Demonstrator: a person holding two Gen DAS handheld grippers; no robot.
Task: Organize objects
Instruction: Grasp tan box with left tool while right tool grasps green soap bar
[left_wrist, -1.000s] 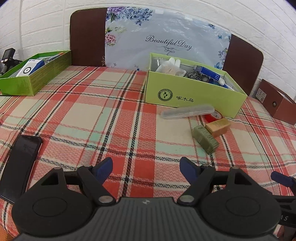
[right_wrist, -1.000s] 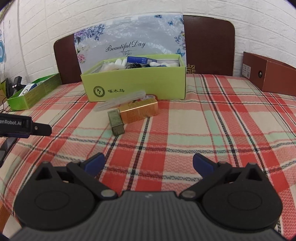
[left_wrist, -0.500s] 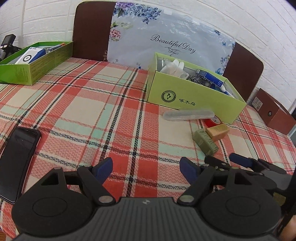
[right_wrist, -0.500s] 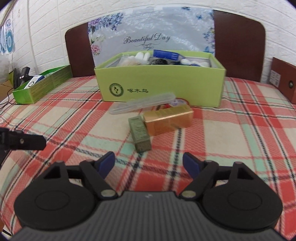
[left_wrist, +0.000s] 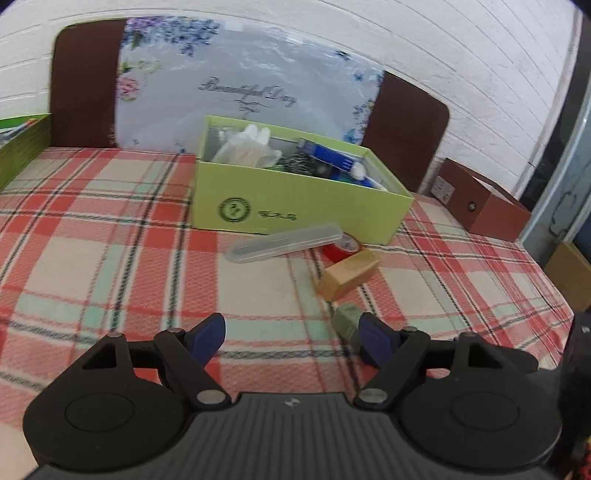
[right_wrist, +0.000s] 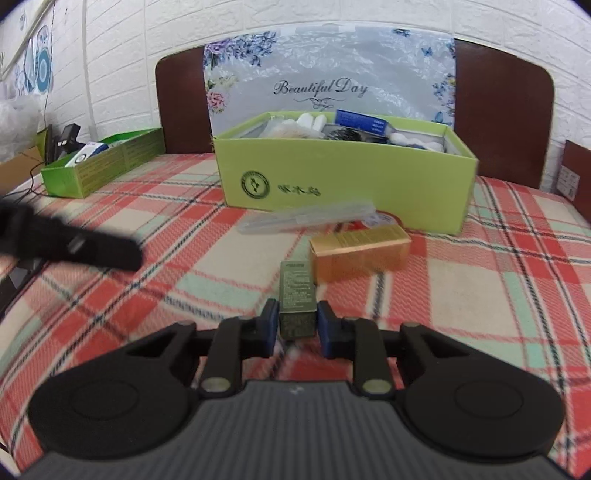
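A checked cloth (right_wrist: 480, 295) in red, cream and green covers the whole surface, with a white brick wall (right_wrist: 147, 37) behind it. Against the wall stands a dark brown board (right_wrist: 502, 110) fronted by a flowered sheet (right_wrist: 325, 70) reading "Beautiful Day".

In front of that sits the big green box (right_wrist: 351, 181), open on top and crowded with white gloves (left_wrist: 247, 147), a blue carton (right_wrist: 364, 123) and other bits too small to tell. A green tray (right_wrist: 107, 166) lies well off to the left, holding a blue-and-white packet. A brown box (left_wrist: 484, 206) sits at the far right edge.

Just before the green box lies a clear case (right_wrist: 306, 218), and touching its right end is a roll of red tape (left_wrist: 341, 247). Nearer still is a gold carton (right_wrist: 360, 251), lying flat and close beside the far end of the olive carton (right_wrist: 297, 295).

The right gripper (right_wrist: 297, 326) is closing, its blue pads against both sides of the olive carton's near end; the carton lies on the cloth, pointing away toward the gold one.

The left gripper (left_wrist: 291, 339) hangs over bare cloth to the left, its jaws wide apart with nothing between them. From its view the olive carton shows just past its right finger (left_wrist: 376, 341).
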